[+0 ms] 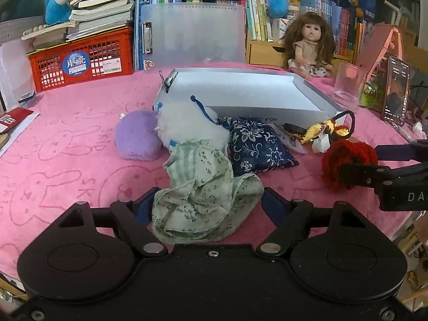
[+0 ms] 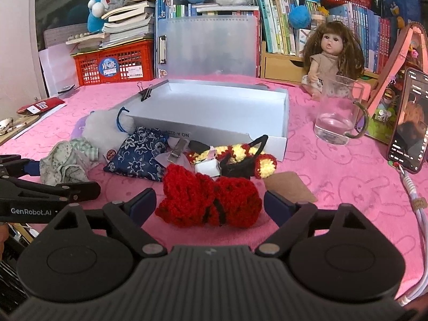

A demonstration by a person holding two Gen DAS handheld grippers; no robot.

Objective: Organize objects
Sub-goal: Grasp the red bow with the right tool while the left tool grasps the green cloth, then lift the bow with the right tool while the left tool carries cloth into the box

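Observation:
A crumpled green floral cloth (image 1: 203, 195) lies on the pink table cover between the open fingers of my left gripper (image 1: 208, 203); it also shows in the right wrist view (image 2: 67, 164). A red crocheted piece (image 2: 211, 200) lies between the open fingers of my right gripper (image 2: 210, 203), and shows in the left wrist view (image 1: 347, 163). Behind lie a white plush (image 1: 187, 123), a purple plush (image 1: 136, 139), a navy floral pouch (image 1: 256, 144), a yellow-red crocheted piece (image 2: 240, 155) and an open white box (image 2: 214, 107).
A glass jug (image 2: 337, 112), a phone on a stand (image 2: 409, 120) with a cable, and a doll (image 2: 329, 53) stand on the right. A red crate (image 2: 115, 64), stacked books, a clear folder (image 2: 206, 48) and shelves line the back. A brown card (image 2: 291, 187) lies near my right gripper.

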